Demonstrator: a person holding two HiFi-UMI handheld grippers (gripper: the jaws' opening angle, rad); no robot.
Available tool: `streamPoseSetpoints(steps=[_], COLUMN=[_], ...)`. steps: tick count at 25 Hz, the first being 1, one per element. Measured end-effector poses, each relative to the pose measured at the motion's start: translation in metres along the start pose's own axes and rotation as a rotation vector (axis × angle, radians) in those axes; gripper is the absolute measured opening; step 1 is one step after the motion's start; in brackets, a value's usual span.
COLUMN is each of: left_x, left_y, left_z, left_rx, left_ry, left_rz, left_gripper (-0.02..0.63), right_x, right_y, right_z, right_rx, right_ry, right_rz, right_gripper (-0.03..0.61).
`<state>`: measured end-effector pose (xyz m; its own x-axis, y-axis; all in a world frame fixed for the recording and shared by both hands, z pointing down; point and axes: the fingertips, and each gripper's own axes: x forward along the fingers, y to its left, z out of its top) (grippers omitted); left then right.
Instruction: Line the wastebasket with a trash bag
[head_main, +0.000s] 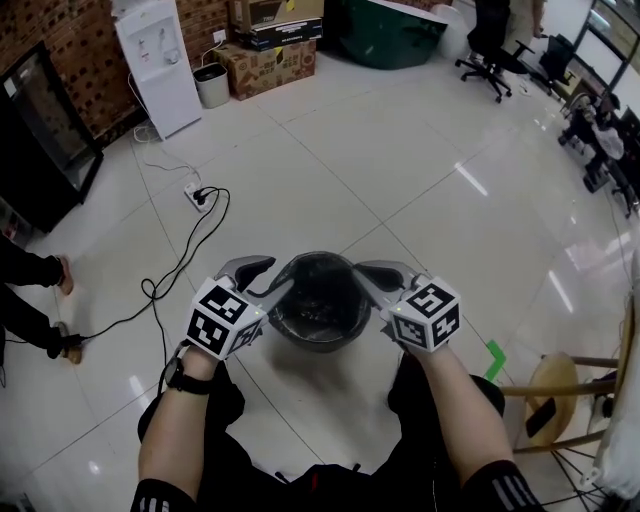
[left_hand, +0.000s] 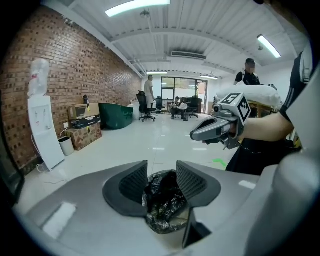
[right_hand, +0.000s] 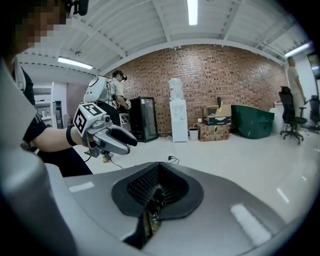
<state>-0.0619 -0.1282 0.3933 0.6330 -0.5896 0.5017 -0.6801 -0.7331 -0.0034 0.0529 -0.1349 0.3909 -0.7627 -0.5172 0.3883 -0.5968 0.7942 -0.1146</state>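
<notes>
One wastebasket (head_main: 318, 342) stands on the floor (head_main: 400, 150) at the middle of the head view, with a crinkled black trash bag (head_main: 320, 295) inside it. At its right rim the right gripper (head_main: 362, 275) is pinched closed on a sliver of the bag. At the left rim the left gripper (head_main: 282, 273) has its jaws apart around bag plastic; contact with the pads is unclear. A water dispenser (head_main: 158, 65) stands at upper left.
</notes>
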Motion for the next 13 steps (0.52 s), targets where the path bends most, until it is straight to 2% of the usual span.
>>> streamPoseSetpoints(steps=[7,13], left_x=[0.005,0.007], left_y=[-0.002,-0.009], left_z=[0.001,-0.002], left_rx=[0.033,0.064], left_ry=[0.020,0.029], left_rz=[-0.017,-0.020], left_gripper=[0.173,0.175], right_x=[-0.002,-0.006], right_y=[0.000,-0.003], right_z=[-0.012,-0.004], right_rx=[0.000,0.018], right_ry=[0.032,0.001], right_rz=[0.005,0.000], right_gripper=[0.006,0.006])
